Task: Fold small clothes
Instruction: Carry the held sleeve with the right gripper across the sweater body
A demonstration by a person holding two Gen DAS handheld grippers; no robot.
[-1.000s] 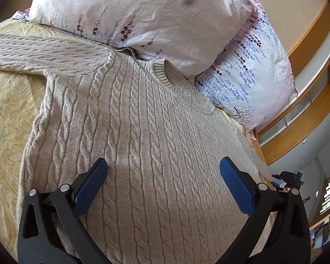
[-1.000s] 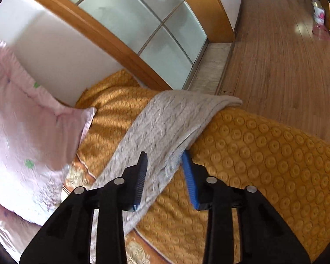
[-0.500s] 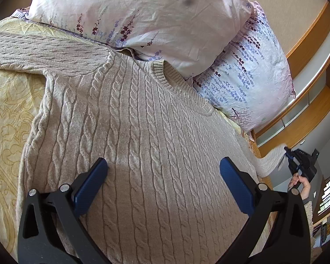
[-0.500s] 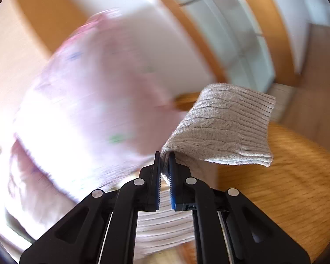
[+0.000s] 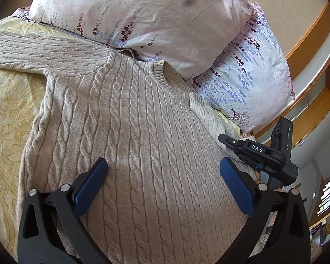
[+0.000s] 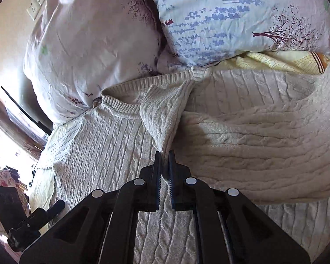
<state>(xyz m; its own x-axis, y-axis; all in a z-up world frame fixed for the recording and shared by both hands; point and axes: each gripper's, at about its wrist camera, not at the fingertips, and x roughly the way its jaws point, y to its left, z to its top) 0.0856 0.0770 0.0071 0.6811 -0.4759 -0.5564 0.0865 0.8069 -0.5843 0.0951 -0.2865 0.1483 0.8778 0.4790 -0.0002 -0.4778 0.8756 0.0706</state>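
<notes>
A beige cable-knit sweater [image 5: 132, 132] lies face up on the bed, its ribbed collar toward the pillows. My left gripper [image 5: 164, 176] hovers open over its lower body, blue pads wide apart and nothing between them. My right gripper [image 6: 164, 160] is shut on the cuff end of one sleeve [image 6: 162, 118]. It holds that end over the chest just below the collar, and the rest of the sleeve [image 6: 253, 145] lies doubled across the sweater's body [image 6: 99, 149]. From the left wrist view the right gripper [image 5: 223, 138] comes in at the sweater's right edge. The other sleeve [image 5: 33, 50] stretches out flat to the left.
Two floral pillows [image 5: 143, 15] [image 5: 248, 77] are stacked against the wall right behind the collar. A yellow patterned bedspread [image 5: 6, 110] shows left of the sweater. Wooden trim and a frosted panel [image 5: 314, 101] run along the bed's right side.
My right gripper shut on the sleeve end at the bed's side, lifted it, rolled, and swung it over onto the sweater's chest. The left gripper stayed still and open.
</notes>
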